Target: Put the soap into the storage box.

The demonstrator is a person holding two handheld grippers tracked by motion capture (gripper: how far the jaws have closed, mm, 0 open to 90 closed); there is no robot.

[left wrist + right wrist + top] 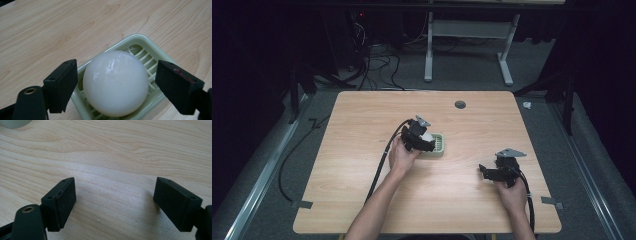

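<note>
Black jaws of the left hand-held gripper [113, 87], nearest the lens in the left gripper view: spread wide, one to each side of the egg [115, 82], gaps showing on both sides, so nothing is pinched. Judged reason for the spread: either just about to close on the egg or standing clear of it; which cannot be told.

Egg: white, smooth, glossy, peeled by the look of it. Sits in the hollow of the slicer [147, 53], resting on its ribbed slots. The cradle keeps a round thing from rolling, which is likely why it lies there rather than on the bare wood.

Slicer: pale green, rounded-square base, no cutting frame visible over the egg. In the high view it stands near the middle of the desk [362, 115], partly covered by the left hand-held gripper [419, 137].

Right hand-held gripper [484, 171]: jaws likewise spread, holding nothing, in the right gripper view over bare wood [112, 152]. Held low toward the near right part of the desk, well apart from the slicer [439, 145]; judged to be waiting while the left does the work.

Desk: light wood grain, one dark cable hole [460, 104] near the far edge.
</note>
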